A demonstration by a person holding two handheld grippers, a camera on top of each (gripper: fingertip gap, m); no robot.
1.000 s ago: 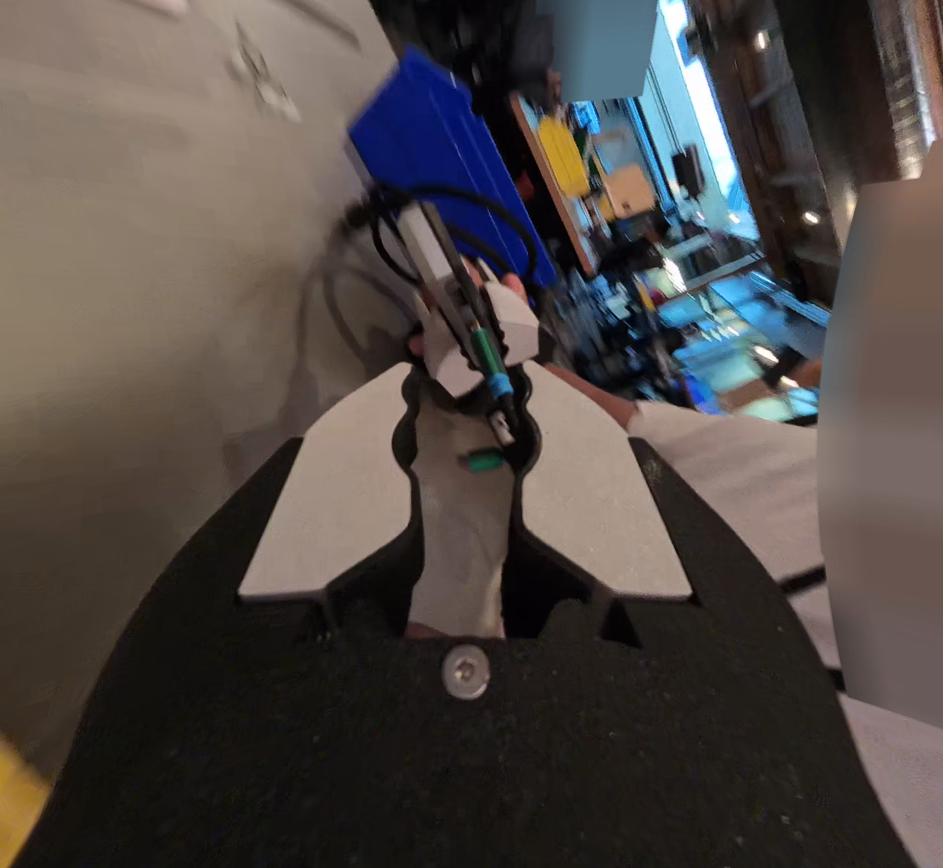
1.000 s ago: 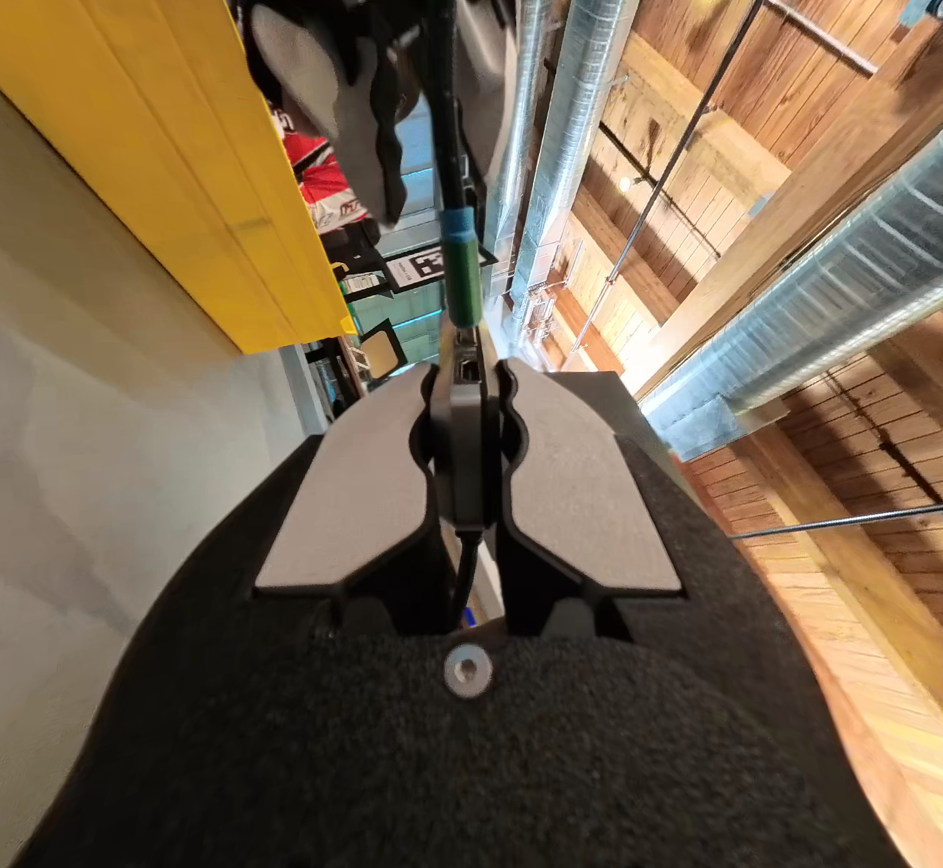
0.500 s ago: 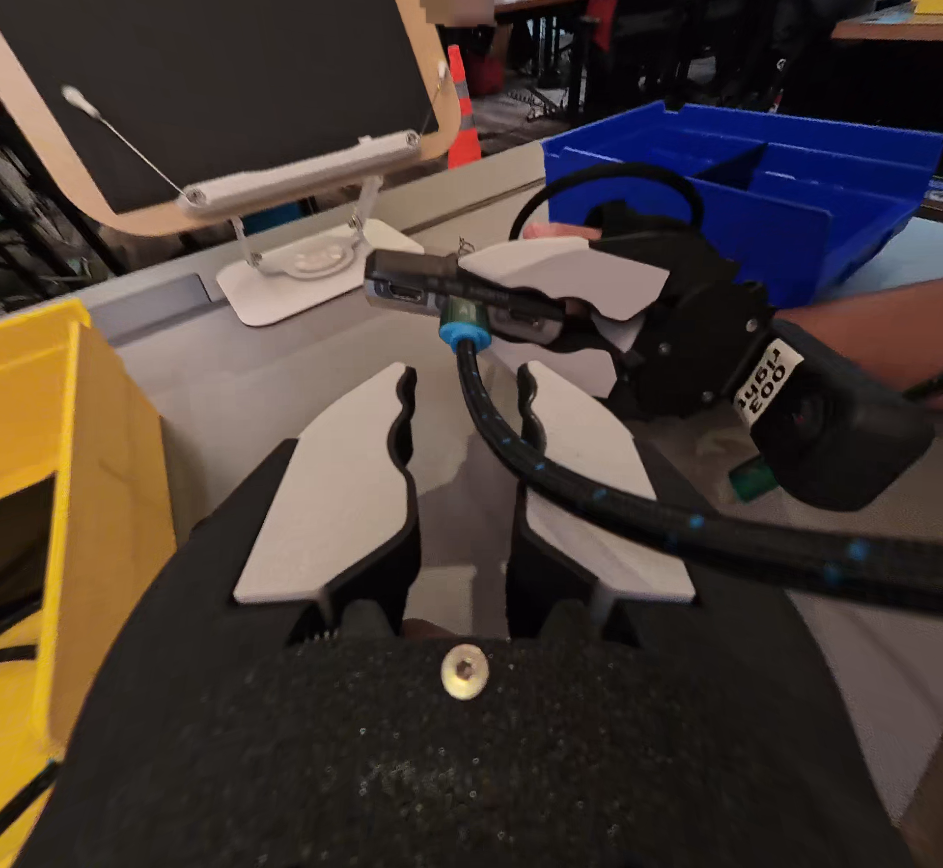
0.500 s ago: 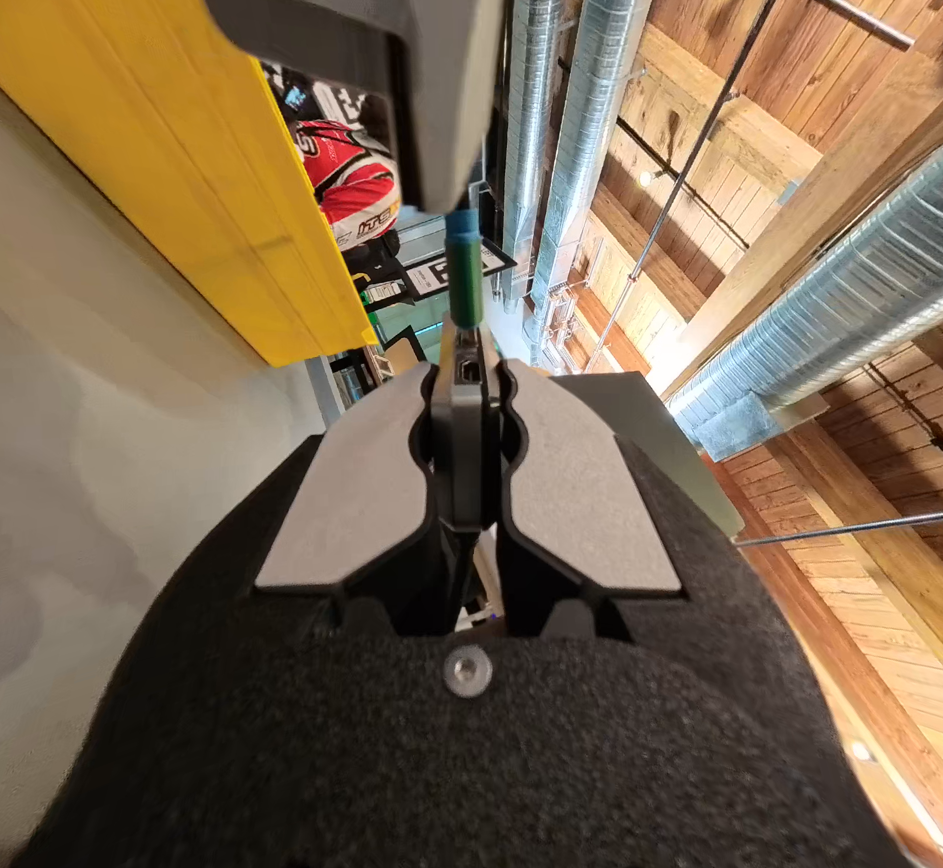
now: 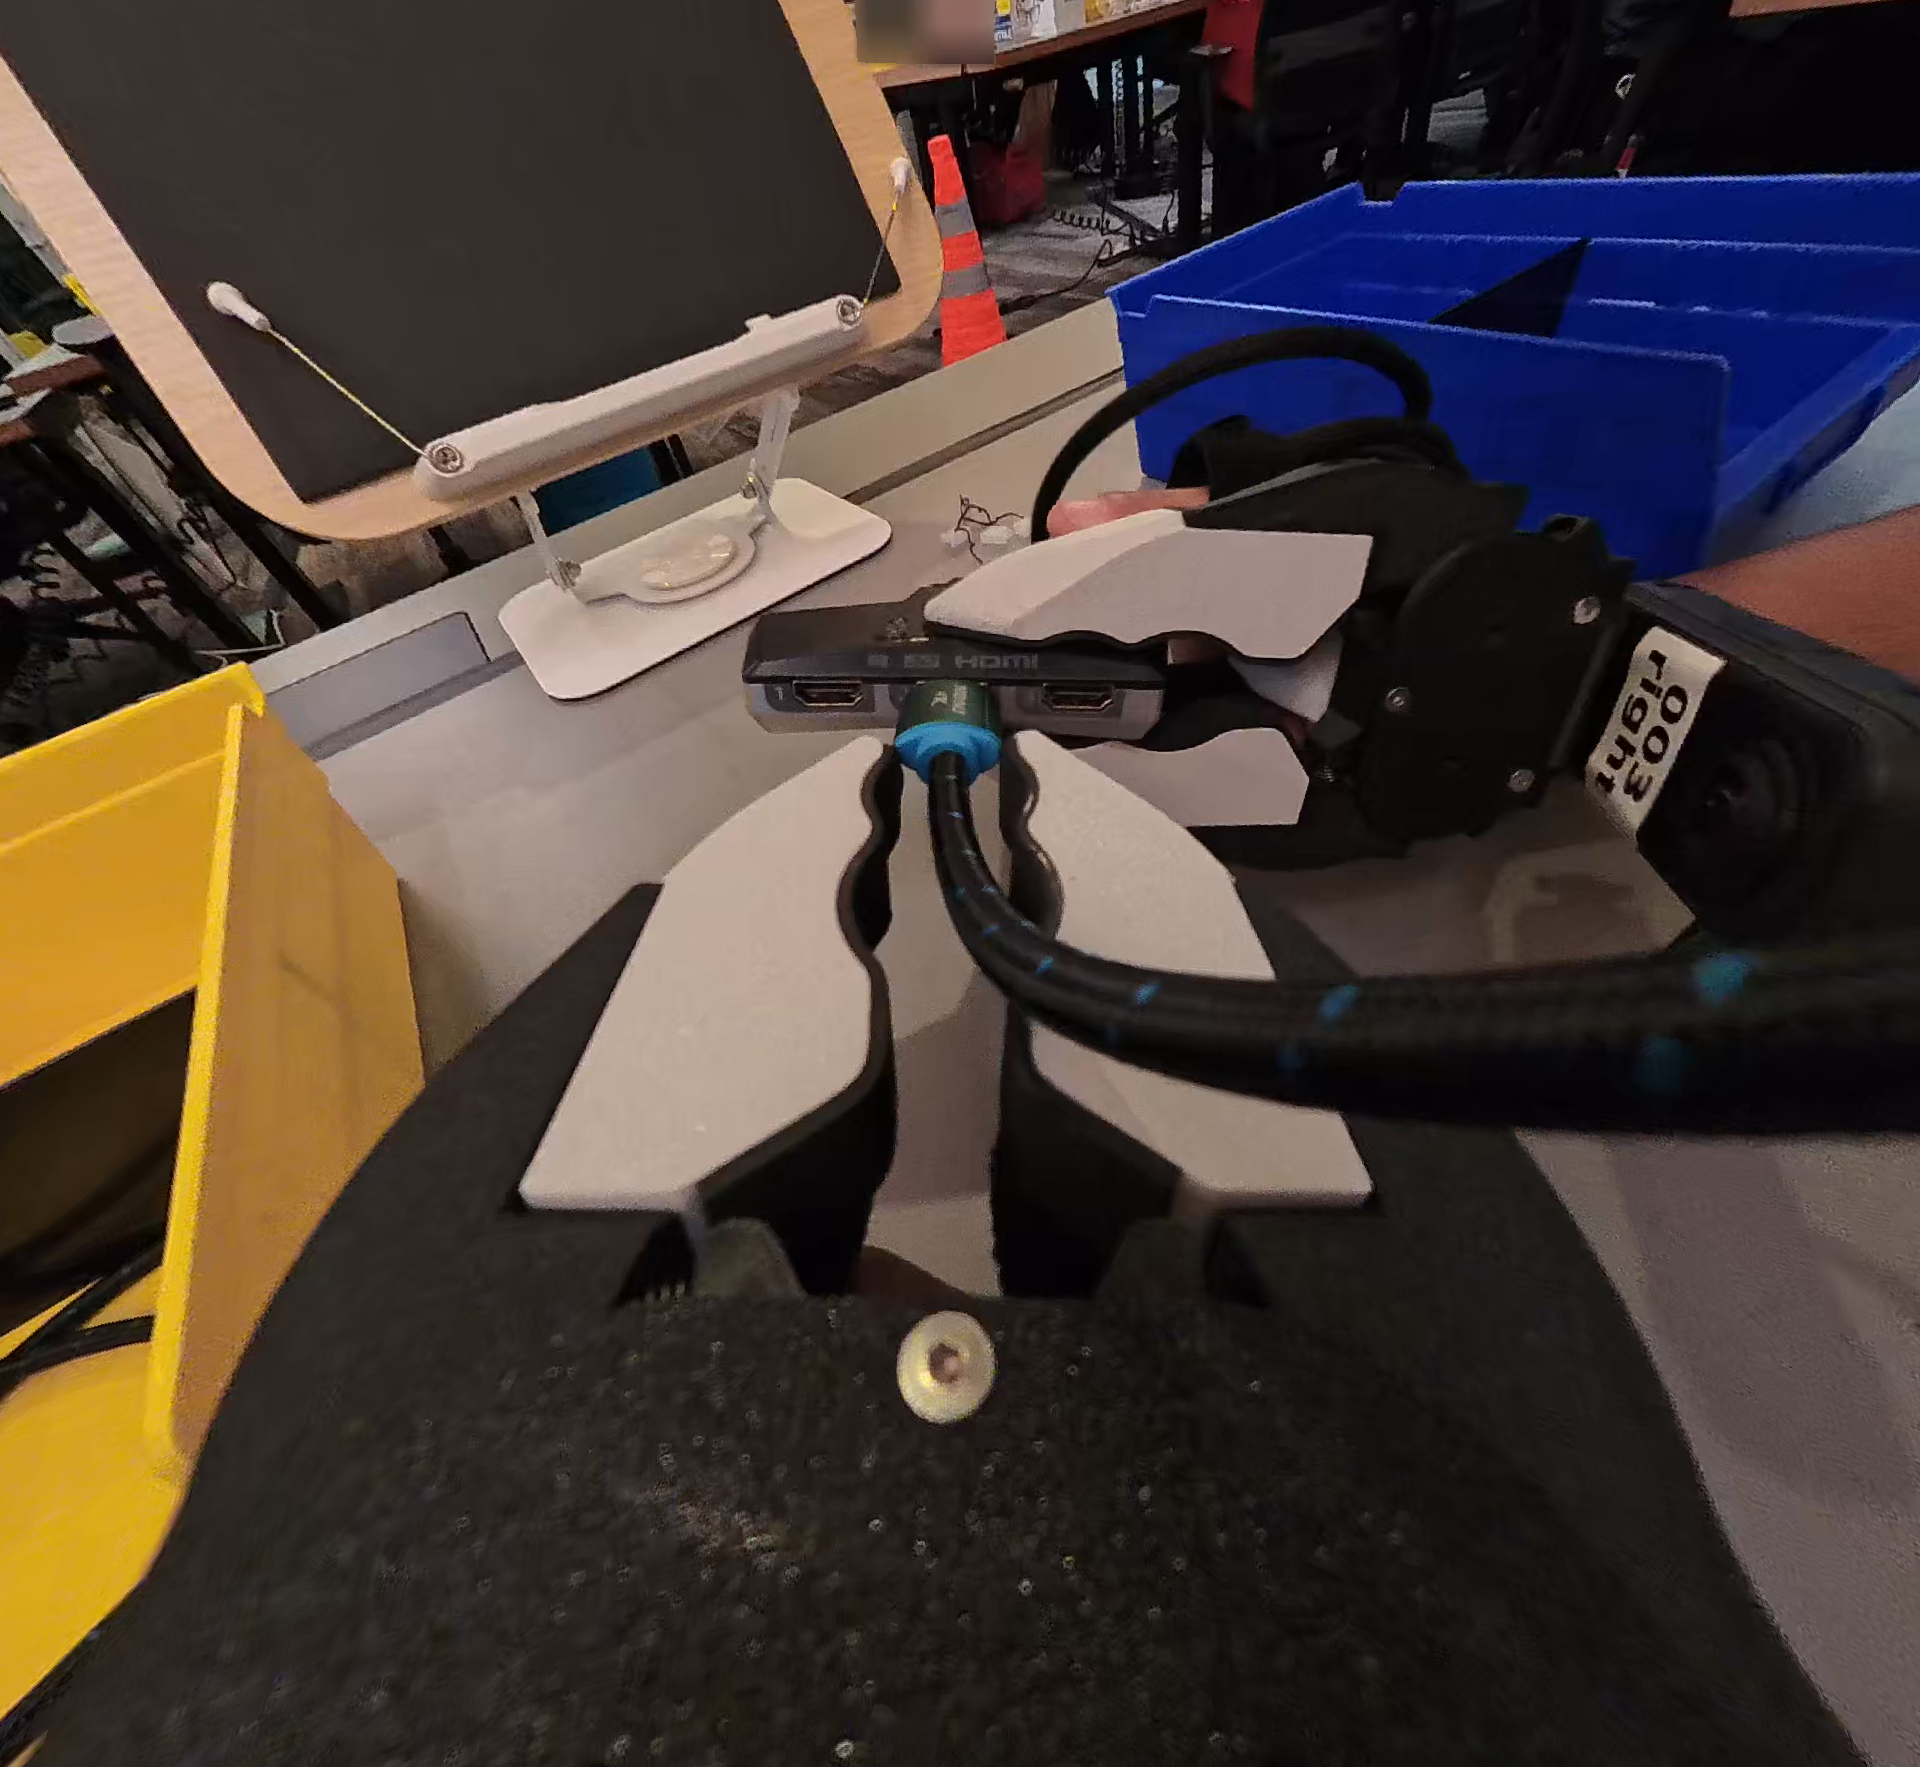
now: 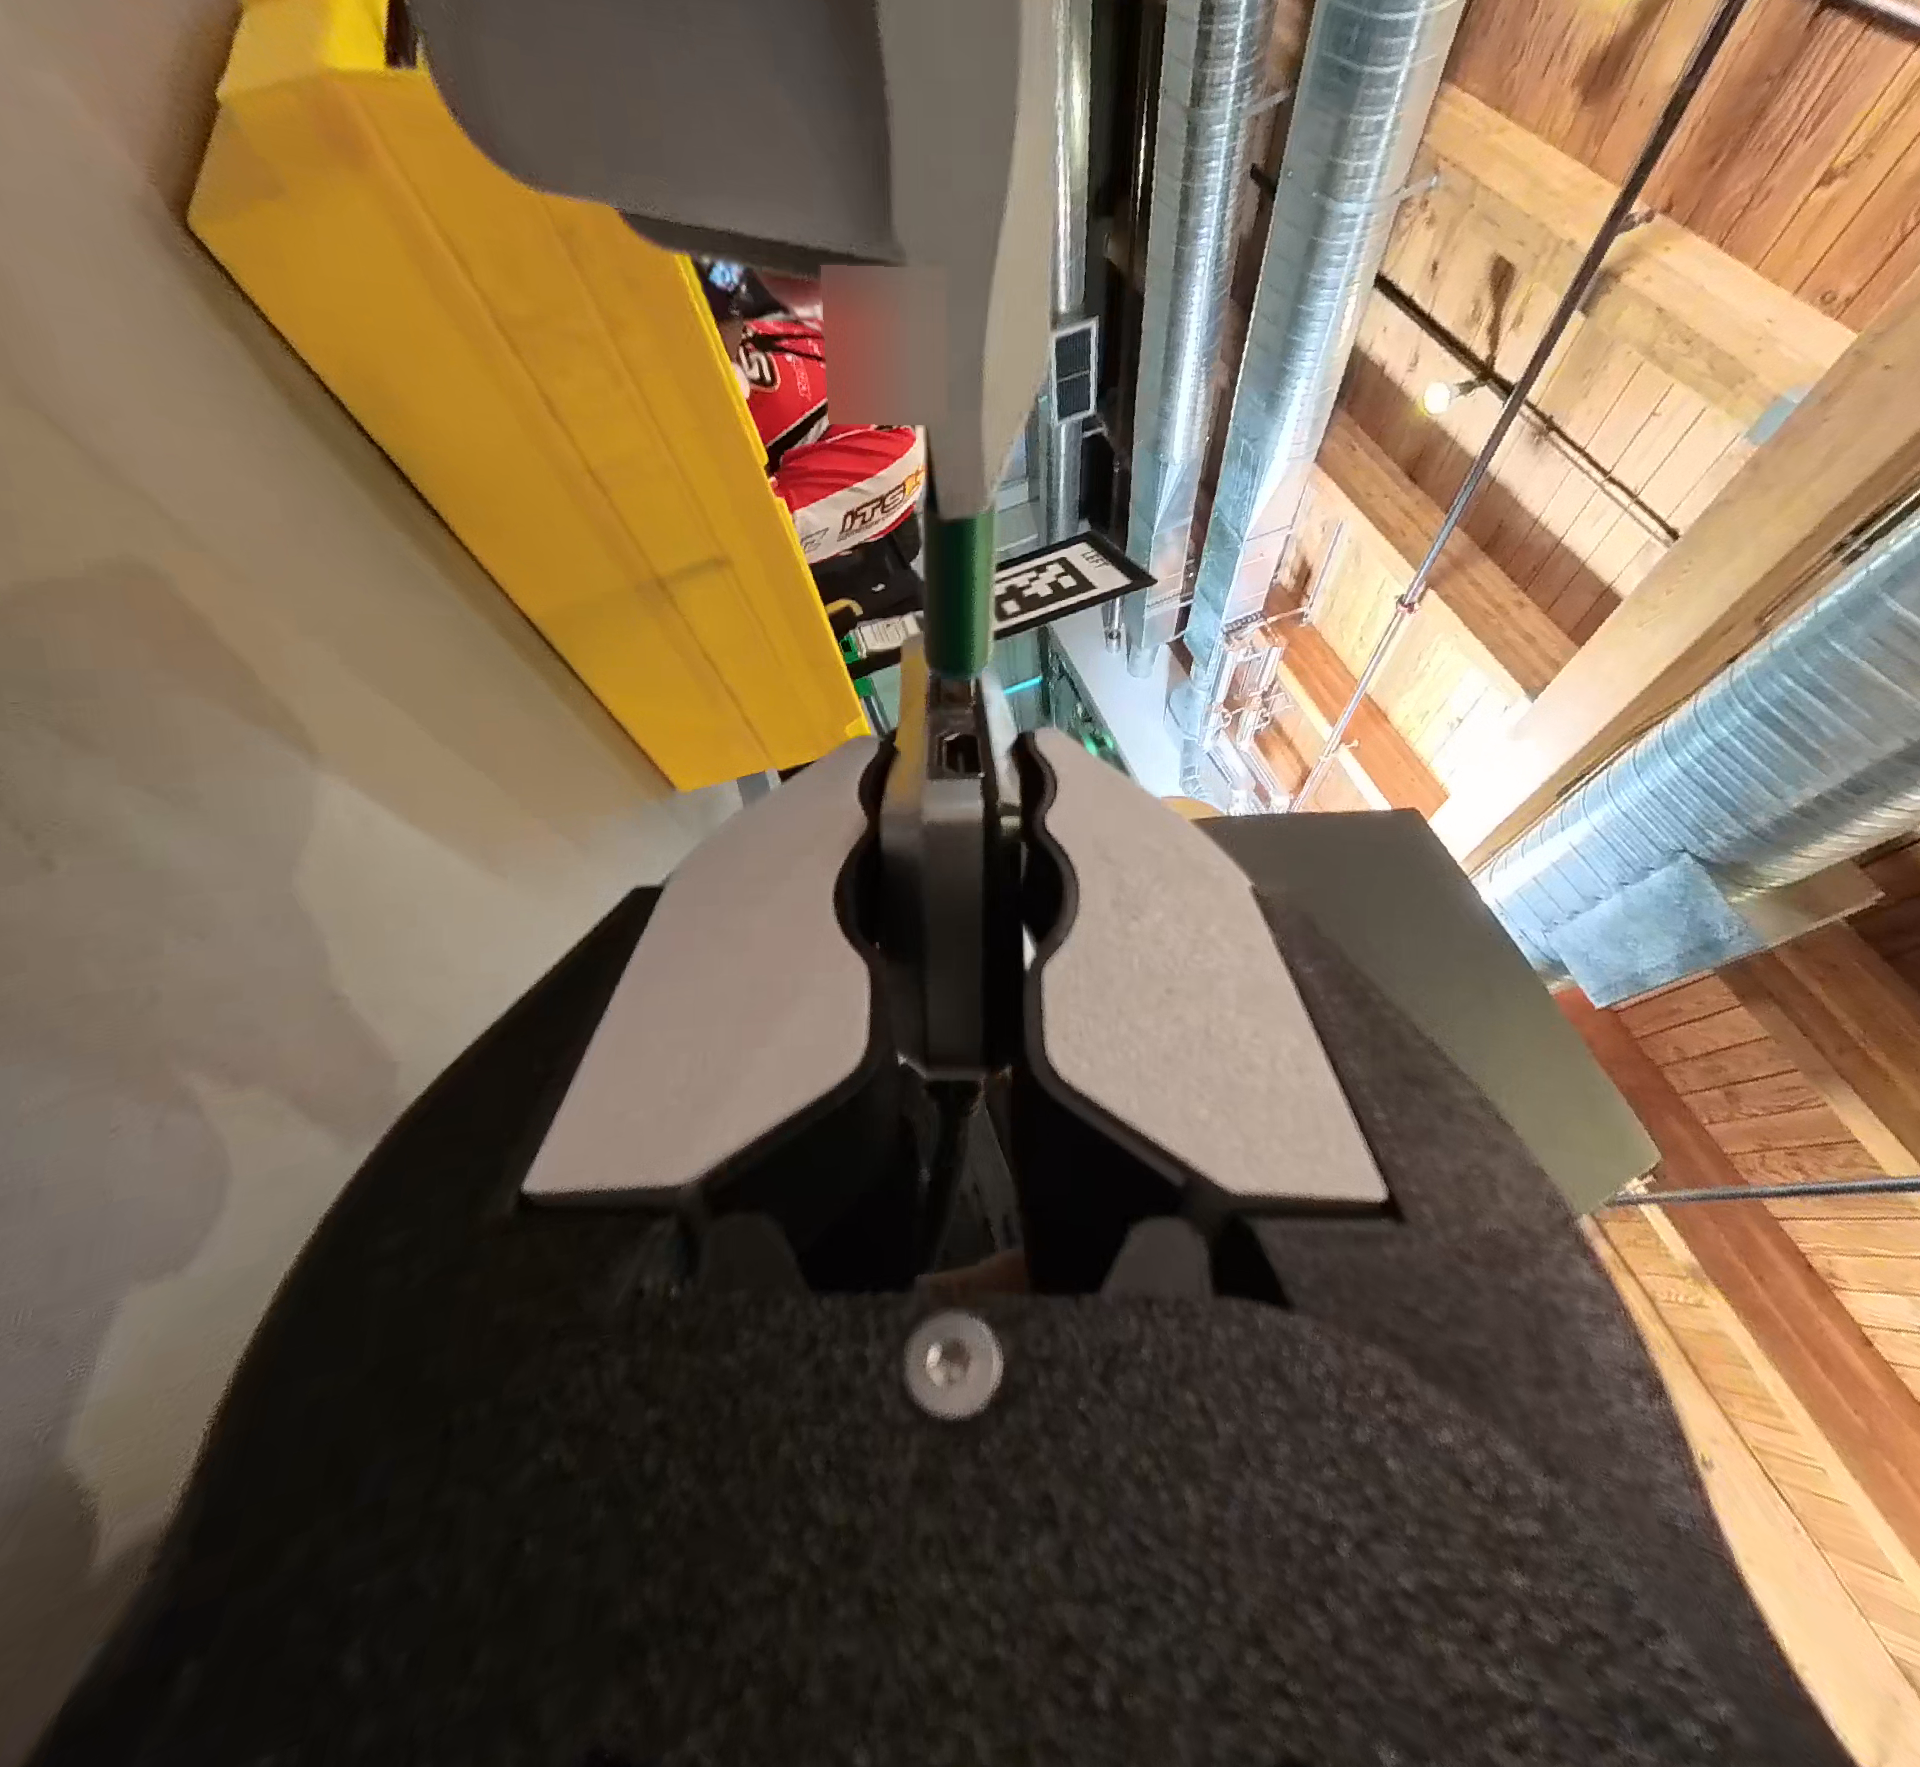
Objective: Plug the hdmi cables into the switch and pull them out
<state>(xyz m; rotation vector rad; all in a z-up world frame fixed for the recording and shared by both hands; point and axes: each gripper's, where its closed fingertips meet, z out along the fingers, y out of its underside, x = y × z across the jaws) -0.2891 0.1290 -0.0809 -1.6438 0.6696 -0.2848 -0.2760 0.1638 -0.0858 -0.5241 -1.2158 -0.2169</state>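
My right gripper (image 6: 951, 751) is shut on the black HDMI switch (image 6: 951, 886), seen edge-on between its fingers. In the left wrist view it (image 5: 1039, 657) holds the switch (image 5: 831, 668) level above the grey table. A green plug (image 5: 940, 701) with a blue collar sits in the switch's middle port, with a bare port on each side. Its black braided cable (image 5: 1247, 1021) runs off to the right over my right finger. My left gripper (image 5: 951, 756) is open, its tips on either side of the collar. In the right wrist view a left finger (image 6: 966, 263) covers the collar above the plug (image 6: 958, 595).
A yellow bin (image 5: 260, 886) stands close on the left and also shows in the right wrist view (image 6: 499, 367). A blue divided bin (image 5: 1455, 387) is behind the right gripper. A black board on a white stand (image 5: 675, 574) stands at the back, with an orange cone (image 5: 961, 263) beyond the table. Across from one pair of fingers to the other is roughly 4 cm.
The left view has swung from a tilted, blurred angle to level. My left gripper has moved up to the plug, tips now flanking the collar. The right gripper still holds the switch.
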